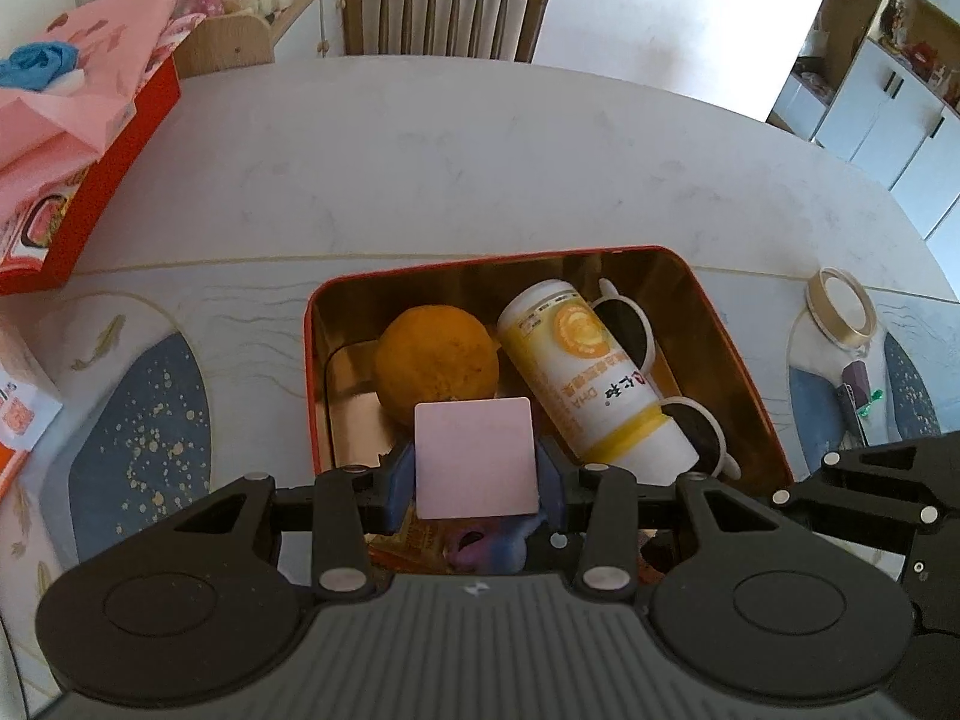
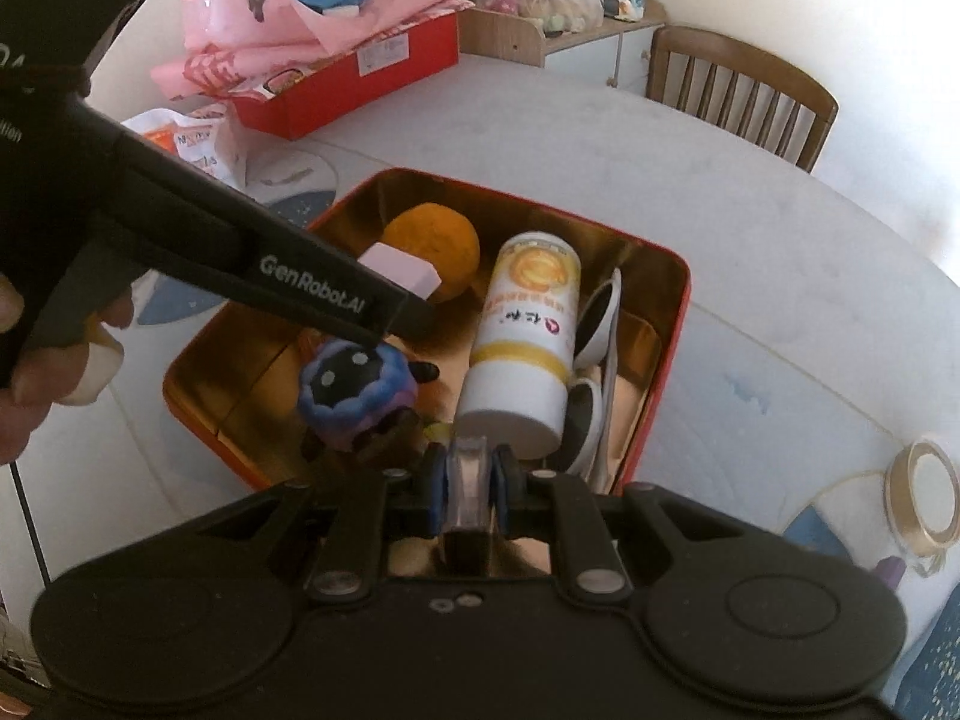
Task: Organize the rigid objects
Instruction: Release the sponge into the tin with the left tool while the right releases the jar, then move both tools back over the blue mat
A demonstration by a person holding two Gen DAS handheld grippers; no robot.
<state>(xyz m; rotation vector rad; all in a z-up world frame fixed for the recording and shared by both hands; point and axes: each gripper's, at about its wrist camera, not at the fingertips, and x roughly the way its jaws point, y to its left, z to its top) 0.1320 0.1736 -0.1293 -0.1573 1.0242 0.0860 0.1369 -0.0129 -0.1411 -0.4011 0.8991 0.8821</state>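
Observation:
A red tin with a gold inside (image 1: 744, 360) (image 2: 681, 300) holds an orange (image 1: 437, 363) (image 2: 435, 243), a white and yellow bottle (image 1: 591, 372) (image 2: 528, 330), white-framed sunglasses (image 1: 696, 432) (image 2: 591, 354) and a blue-purple toy (image 2: 354, 393). My left gripper (image 1: 474, 462) is shut on a pale pink square block (image 1: 474, 456) (image 2: 402, 273) and holds it over the tin, in front of the orange. My right gripper (image 2: 469, 480) is shut on a small clear spool (image 2: 469, 483) at the tin's near edge, just in front of the bottle.
A roll of gold tape (image 1: 840, 309) (image 2: 924, 498) lies on the table to the right of the tin. A red box under pink cloth (image 1: 78, 138) (image 2: 360, 72) stands far left. A wooden chair (image 1: 444, 9) (image 2: 741, 90) is behind the table.

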